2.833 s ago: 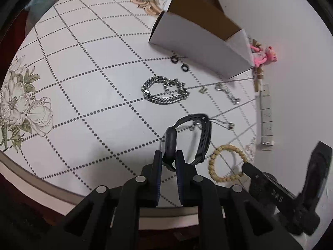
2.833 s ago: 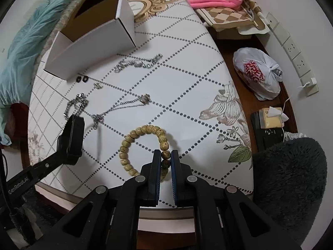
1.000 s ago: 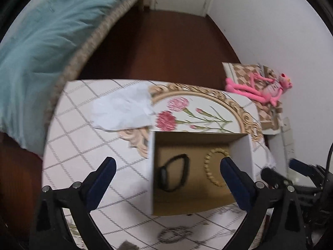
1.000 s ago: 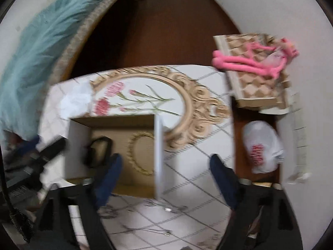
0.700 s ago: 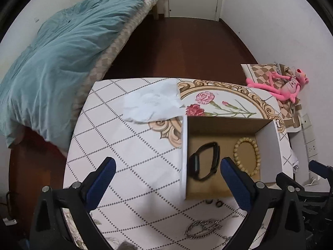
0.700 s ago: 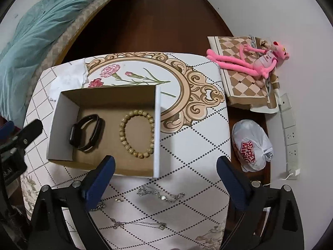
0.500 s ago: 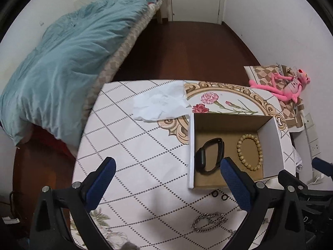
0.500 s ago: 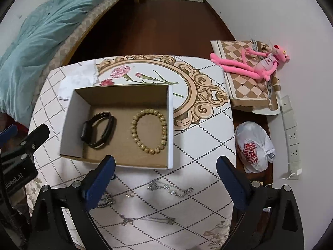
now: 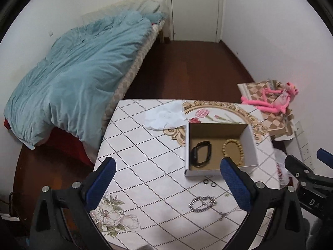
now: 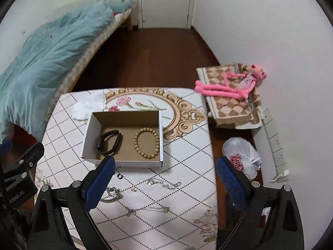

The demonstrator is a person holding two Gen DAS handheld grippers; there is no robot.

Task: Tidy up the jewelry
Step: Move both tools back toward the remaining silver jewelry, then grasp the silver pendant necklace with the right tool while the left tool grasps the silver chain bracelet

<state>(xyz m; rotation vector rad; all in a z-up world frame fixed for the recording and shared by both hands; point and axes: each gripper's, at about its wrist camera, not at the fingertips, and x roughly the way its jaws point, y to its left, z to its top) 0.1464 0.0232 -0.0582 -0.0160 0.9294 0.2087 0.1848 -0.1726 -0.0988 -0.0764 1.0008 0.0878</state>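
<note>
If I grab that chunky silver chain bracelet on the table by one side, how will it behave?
The chunky chain bracelet would probably sag and dangle, since its links lie in a loose, uneven loop. Thick metal links suggest some weight. It seems unlikely to roll or break.

The near edge of the tabletop (image 10: pixel 187 179) is cut off by the frame and hidden behind the fingers (image 10: pixel 100 179). The small pieces beside the silver chain (image 9: pixel 201 203) are too small to be identified, and the bed (image 9: pixel 72 77) is cropped at the left edge.

- Soft, even room light; no strong glare.
- Both pictures are sharp.
- Edges bend round, and the corners go black.
- Faint shadows lie under the box (image 10: pixel 124 162) on the tabletop (image 10: pixel 187 179).
</note>
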